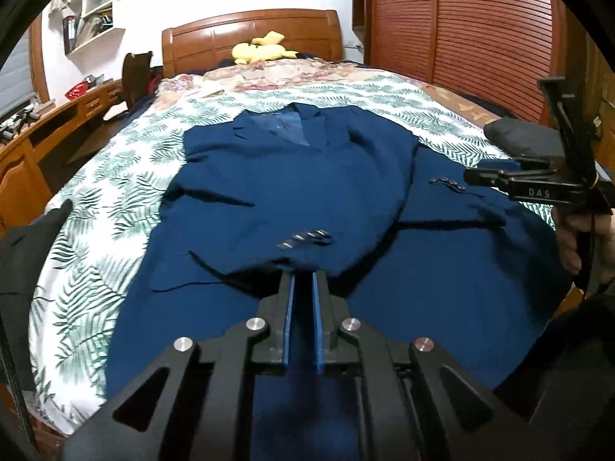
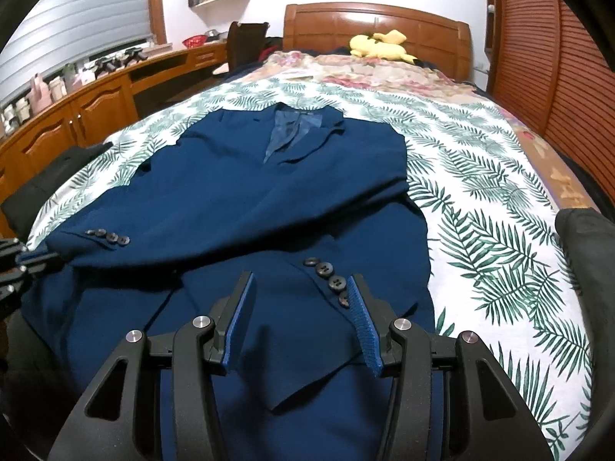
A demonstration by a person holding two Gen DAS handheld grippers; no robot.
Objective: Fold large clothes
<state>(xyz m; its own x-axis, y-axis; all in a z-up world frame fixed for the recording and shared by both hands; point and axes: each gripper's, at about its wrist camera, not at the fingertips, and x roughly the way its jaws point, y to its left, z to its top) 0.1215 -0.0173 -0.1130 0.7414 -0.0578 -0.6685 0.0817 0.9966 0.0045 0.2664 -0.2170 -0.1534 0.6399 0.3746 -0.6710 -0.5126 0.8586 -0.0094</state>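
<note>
Jaws of the left gripper [image 1: 303, 280] stand almost closed at a sleeve cuff, seemingly to lay it across the blue jacket [image 1: 292, 176] mid-bed; right gripper [image 2: 303, 288] hovers half-open, empty.

The near hem of the blue jacket [image 1: 292, 192] is hidden beneath the left gripper [image 1: 303, 280] in both views. The cuff end at its fingertips is blurred (whether cloth is pinched cannot be told). The black garment [image 2: 588, 238] is cut off by the picture's edge.
</note>
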